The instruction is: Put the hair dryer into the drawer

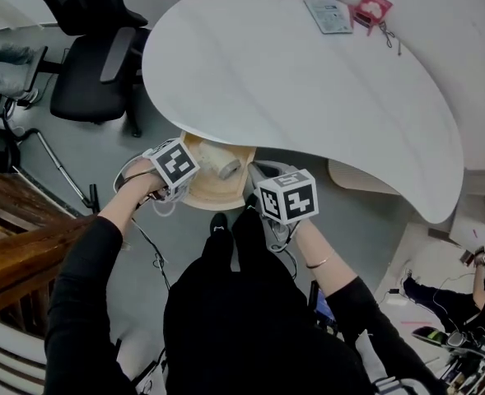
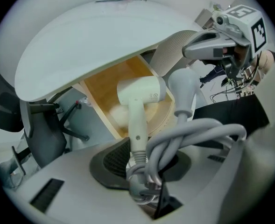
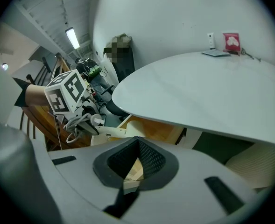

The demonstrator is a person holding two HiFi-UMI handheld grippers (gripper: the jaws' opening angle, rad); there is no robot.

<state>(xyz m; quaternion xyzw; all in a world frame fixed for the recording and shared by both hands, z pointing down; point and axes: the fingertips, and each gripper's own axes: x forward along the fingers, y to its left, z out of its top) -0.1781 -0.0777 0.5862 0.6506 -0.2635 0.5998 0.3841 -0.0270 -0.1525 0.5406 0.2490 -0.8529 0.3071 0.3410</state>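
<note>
The white hair dryer (image 2: pixel 139 92) hangs head-first over the open wooden drawer (image 2: pixel 104 85) under the table edge. My left gripper (image 2: pixel 142 158) points steeply down, shut on the dryer's handle with the coiled grey cord (image 2: pixel 188 139) bunched in the same grip. In the head view the dryer (image 1: pixel 223 165) lies over the drawer (image 1: pixel 217 196), with the left gripper (image 1: pixel 174 164) at its left. The right gripper (image 1: pixel 285 196) sits at the drawer's right side. The right gripper (image 3: pixel 135 160) has its pads pinched together on a pale wooden edge of the drawer.
The white oval table (image 1: pixel 308 81) overhangs the drawer. A grey packet (image 1: pixel 328 15) and a pink object (image 1: pixel 372 8) lie at its far edge. A black office chair (image 1: pixel 94 64) stands to the left, a wooden rail (image 1: pixel 11 245) nearer left. The person's black-clad legs are below.
</note>
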